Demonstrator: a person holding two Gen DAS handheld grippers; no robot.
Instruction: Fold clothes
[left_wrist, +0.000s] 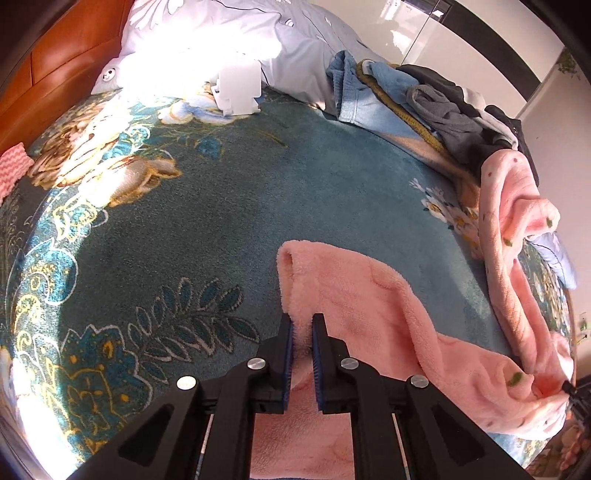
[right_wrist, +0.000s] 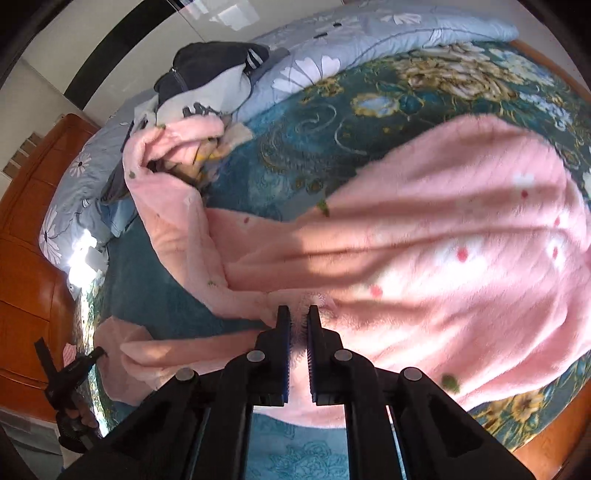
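Observation:
A pink fleece garment (left_wrist: 369, 306) with small red and green spots lies spread on a teal floral blanket (left_wrist: 221, 221). My left gripper (left_wrist: 303, 321) is shut on a fold of the pink garment near its cuff end. In the right wrist view the same pink garment (right_wrist: 443, 240) stretches wide across the bed, and my right gripper (right_wrist: 298, 314) is shut on its fuzzy edge. The right gripper (left_wrist: 570, 389) shows at the far right of the left wrist view, pinching the garment. The left gripper (right_wrist: 79, 365) appears at the lower left of the right wrist view.
A pile of other clothes (left_wrist: 443, 107), blue, grey and black, sits at the back right of the bed. A pale floral quilt (left_wrist: 229, 33) and a white box (left_wrist: 238, 88) lie near the orange wooden headboard (left_wrist: 55, 59). Dark clothes (right_wrist: 210, 70) rest on the quilt.

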